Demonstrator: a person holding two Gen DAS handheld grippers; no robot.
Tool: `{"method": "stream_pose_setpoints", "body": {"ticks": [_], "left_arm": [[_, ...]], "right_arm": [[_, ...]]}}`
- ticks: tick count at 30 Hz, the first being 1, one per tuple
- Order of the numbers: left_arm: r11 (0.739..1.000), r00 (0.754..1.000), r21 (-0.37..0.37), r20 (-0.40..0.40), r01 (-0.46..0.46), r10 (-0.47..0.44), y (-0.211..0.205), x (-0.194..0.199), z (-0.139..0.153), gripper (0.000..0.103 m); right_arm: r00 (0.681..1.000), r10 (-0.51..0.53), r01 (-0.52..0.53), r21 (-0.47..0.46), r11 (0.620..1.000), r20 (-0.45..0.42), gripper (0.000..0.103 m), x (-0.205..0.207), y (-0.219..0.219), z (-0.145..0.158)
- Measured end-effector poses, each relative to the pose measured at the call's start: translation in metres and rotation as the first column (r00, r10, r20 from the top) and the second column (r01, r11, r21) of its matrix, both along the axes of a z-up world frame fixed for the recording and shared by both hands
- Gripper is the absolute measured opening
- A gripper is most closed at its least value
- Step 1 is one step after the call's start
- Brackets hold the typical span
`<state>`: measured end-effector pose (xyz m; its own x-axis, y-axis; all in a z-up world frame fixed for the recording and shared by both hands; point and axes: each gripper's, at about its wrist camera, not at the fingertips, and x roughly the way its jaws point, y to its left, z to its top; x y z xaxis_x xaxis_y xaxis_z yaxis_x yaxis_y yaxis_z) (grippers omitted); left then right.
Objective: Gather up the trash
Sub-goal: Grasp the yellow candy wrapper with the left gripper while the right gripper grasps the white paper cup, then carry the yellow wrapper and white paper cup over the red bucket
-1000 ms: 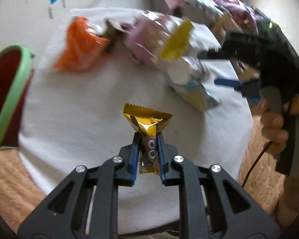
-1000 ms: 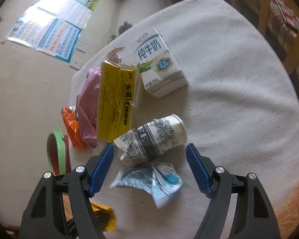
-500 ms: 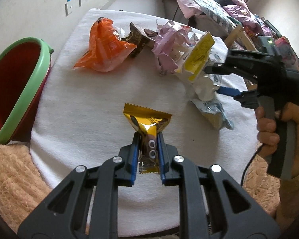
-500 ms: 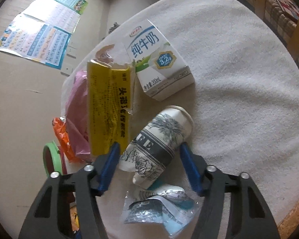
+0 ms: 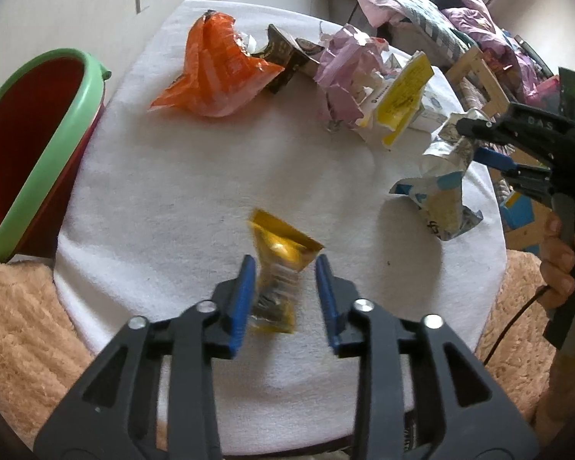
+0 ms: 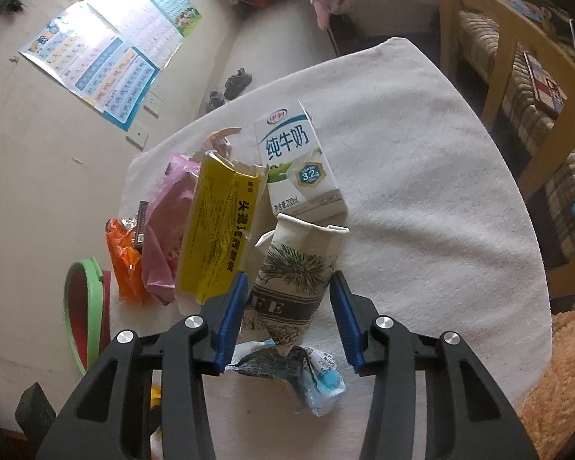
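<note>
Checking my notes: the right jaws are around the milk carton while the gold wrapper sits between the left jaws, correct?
Not quite. The right wrist view shows the right gripper around the crushed paper cup; the milk carton lies beyond it. The gold wrapper is between the left jaws.

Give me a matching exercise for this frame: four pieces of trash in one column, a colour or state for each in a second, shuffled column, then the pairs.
Things:
1. paper cup
2. milk carton
3. snack bag
4. candy wrapper

States:
A. orange, lying near the bin
B. crushed between the right gripper's pads
C. gold, blurred between parted left pads
D. white and blue, lying on its side

Pairs: 1-B, 2-D, 3-A, 4-C
</note>
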<state>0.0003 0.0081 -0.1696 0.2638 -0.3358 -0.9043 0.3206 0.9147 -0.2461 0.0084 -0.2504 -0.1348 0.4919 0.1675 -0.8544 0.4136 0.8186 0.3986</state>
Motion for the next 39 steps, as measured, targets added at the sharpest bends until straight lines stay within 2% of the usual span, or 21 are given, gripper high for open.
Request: {"method": "stream_pose_setpoints", "body": {"ticks": [1,7,10,18,22,23,30,35,39], "left_arm": [[1.0,1.0,-0.002,-0.001,-0.005,0.005,0.001,0.0,-0.001,0.04],[0.999,0.999,-0.016,-0.028,-0.032,0.032,0.008,0.003,-0.005,0.042],[1.0,0.999,-0.014,-0.035,-0.028,0.027,0.008,0.004,-0.007,0.046],[1.0,0.999,-0.001,-0.05,0.004,-0.004,0.002,0.002,-0.013,0.045],[1.0,0.998,0.003,-0.061,0.025,-0.025,-0.002,0.001,-0.016,0.015],[1.0,0.998,0.004,-0.058,0.027,-0.027,-0.003,0.0,-0.016,0.013],[1.0,0.999,0.009,0.05,0.012,-0.012,0.0,-0.001,0.008,0.009],[0.999,0.985,0.029,0.17,-0.024,0.019,0.008,0.003,0.038,0.009],[0.998,0.971,0.031,0.232,-0.062,0.053,0.017,0.008,0.057,0.009]], "right_arm": [[1.0,0.001,-0.001,0.002,1.0,0.003,0.043,0.0,0.0,0.0],[1.0,0.006,-0.006,-0.005,1.0,0.024,0.043,-0.004,0.0,0.008],[0.999,0.017,-0.016,-0.026,1.0,0.044,0.043,-0.008,0.003,0.015],[0.994,0.046,-0.038,-0.08,0.996,0.103,0.043,-0.009,0.014,0.035],[0.991,0.062,-0.049,-0.106,0.993,0.123,0.043,-0.009,0.02,0.045],[0.989,0.066,-0.052,-0.112,0.992,0.129,0.043,-0.009,0.022,0.047],[0.98,0.104,-0.083,-0.128,0.988,0.167,0.043,-0.011,0.033,0.062],[0.971,0.14,-0.112,-0.15,0.982,0.194,0.043,-0.011,0.045,0.072],[0.964,0.165,-0.132,-0.167,0.977,0.207,0.043,-0.011,0.055,0.078]]}}
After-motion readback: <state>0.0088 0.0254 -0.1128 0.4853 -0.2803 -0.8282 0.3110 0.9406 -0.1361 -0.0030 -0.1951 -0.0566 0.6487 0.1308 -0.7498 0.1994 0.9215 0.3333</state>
